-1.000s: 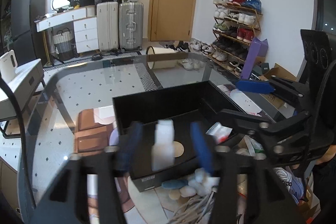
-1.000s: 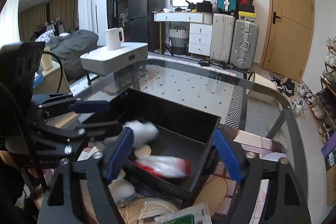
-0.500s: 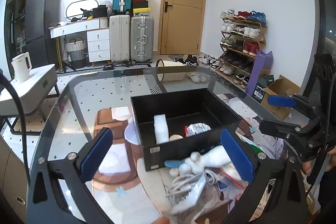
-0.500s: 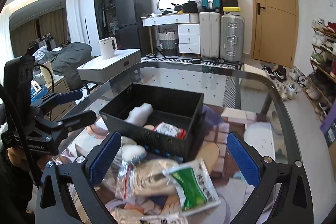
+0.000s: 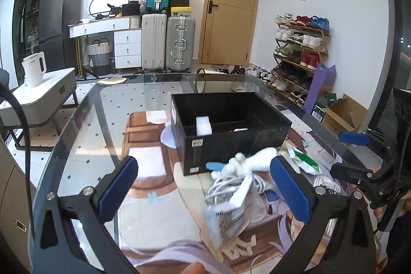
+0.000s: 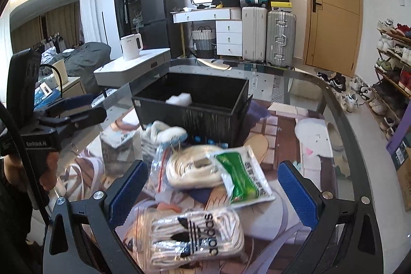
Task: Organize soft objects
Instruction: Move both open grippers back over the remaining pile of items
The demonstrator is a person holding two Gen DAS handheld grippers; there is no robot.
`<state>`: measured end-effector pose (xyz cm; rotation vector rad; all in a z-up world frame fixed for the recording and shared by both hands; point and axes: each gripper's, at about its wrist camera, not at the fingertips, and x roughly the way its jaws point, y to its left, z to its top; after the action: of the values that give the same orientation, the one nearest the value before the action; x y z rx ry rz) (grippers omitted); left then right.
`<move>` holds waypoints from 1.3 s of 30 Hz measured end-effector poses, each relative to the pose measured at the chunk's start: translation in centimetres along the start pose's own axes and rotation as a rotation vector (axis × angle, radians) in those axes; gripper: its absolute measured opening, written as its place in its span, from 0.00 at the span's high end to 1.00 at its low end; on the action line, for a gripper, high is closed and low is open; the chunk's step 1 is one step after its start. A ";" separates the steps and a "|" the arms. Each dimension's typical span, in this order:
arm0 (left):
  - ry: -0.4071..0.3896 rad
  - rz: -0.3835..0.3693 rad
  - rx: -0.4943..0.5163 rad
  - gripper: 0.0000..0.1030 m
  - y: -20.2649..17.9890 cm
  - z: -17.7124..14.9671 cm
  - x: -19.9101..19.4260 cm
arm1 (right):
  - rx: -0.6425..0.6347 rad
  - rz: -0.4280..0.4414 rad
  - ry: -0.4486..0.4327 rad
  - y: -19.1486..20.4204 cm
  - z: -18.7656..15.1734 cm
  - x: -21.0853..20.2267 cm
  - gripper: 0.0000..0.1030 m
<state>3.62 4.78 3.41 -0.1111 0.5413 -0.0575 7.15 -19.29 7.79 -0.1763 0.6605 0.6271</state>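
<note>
A black box [image 5: 231, 145] stands on the glass table [image 5: 84, 145]. Inside it are a white foam piece [image 5: 203, 125] and a red-and-white packet [image 5: 240, 130]. In front of the box lie a white plush toy [image 5: 246, 162] and a bagged white cable [image 5: 231, 186]. My left gripper [image 5: 204, 188] is open, back from the box, holding nothing. My right gripper [image 6: 212, 189] is open above a pile: a green-and-white packet [image 6: 241, 176], a bag of cream rope [image 6: 192, 168] and a pack of white socks [image 6: 195, 235]. The box [image 6: 190, 117] sits behind the pile.
A printed mat [image 5: 154, 171] lies under the glass. A side table with a white kettle [image 5: 33, 68] stands to the left, suitcases [image 5: 179, 43] and a door behind, and a shoe rack [image 5: 300, 48] to the right. A hand [image 6: 48, 171] holds the left gripper [image 6: 95, 108].
Both grippers opened wide and drew back from over the box. The white foam piece and the red-and-white packet now lie in the box. The pile in front has come into view.
</note>
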 end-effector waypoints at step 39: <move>0.081 -0.033 0.075 0.00 -2.0 -4.1 0.5 | -0.158 0.037 0.224 -1.1 -5.9 0.6 0.01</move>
<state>1.83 2.34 -0.10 -0.0450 0.6178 -0.1150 5.13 -21.91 2.71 -0.3856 0.8314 0.7014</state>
